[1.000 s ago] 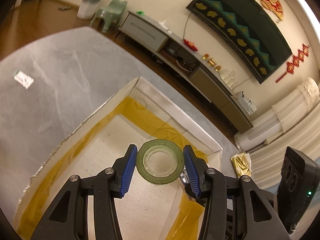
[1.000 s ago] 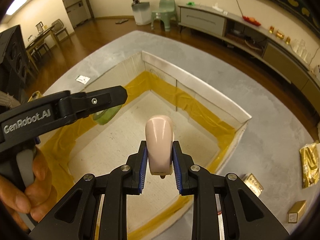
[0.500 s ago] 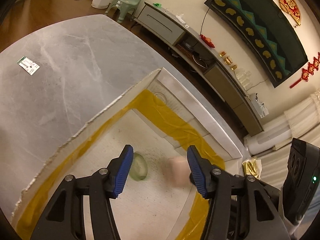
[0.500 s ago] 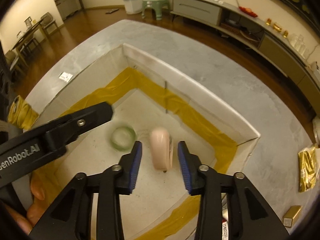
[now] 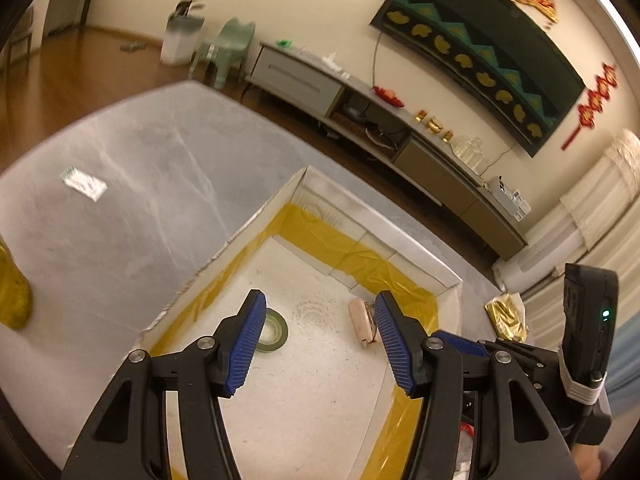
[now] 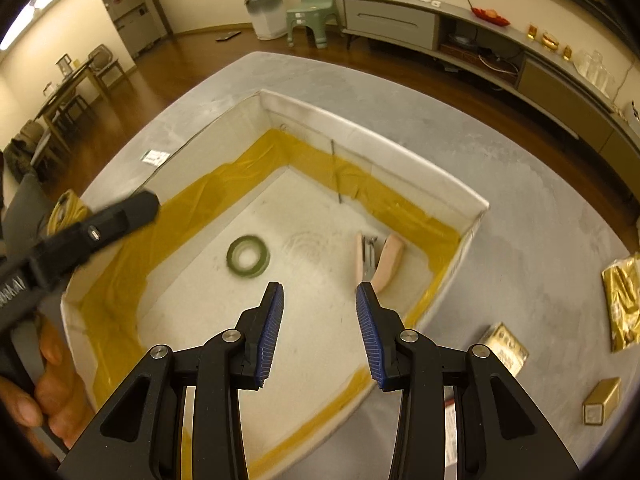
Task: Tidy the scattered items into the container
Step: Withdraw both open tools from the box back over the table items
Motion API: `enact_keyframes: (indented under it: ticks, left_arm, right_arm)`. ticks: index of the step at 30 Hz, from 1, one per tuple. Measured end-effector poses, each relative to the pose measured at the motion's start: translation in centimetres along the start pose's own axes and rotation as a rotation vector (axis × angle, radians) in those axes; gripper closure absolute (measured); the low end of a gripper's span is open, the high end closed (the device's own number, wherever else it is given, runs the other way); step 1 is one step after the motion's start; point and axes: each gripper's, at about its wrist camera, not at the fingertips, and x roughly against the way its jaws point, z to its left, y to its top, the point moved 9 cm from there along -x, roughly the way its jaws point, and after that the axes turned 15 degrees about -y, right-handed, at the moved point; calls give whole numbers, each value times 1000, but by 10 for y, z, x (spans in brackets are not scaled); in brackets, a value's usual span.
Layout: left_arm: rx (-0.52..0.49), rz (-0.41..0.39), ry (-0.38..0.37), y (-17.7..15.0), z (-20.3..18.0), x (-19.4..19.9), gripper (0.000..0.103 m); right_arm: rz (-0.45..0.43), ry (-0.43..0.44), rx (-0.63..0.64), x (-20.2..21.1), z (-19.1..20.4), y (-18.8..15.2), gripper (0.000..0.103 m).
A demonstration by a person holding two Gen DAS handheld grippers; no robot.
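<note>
Both claws hang over the box with jaws spread wide and nothing between them. Just ahead of the left claw, the green tape roll lies flat on the box floor beside its left finger, and the pink stapler rests by its right finger. From the right claw, the tape roll sits ahead to the left and the stapler, sprung open, ahead to the right. Gold packets lie on the grey table further right, outside the box.
</note>
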Motion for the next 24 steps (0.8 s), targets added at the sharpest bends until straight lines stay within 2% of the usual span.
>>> enact_keyframes:
  ticks: [8, 13, 24]
  left_arm:
    - [-97, -6, 28, -11, -30, 18, 43]
    - [-198, -11, 79, -22, -55, 24, 43]
    - [-331, -14, 150, -45, -92, 27, 43]
  right_arm:
    - [-12, 26, 16, 19, 6, -24, 62]
    - [-38, 44, 24, 36, 9, -34, 62]
    - [-83, 74, 36, 73, 1, -64, 62]
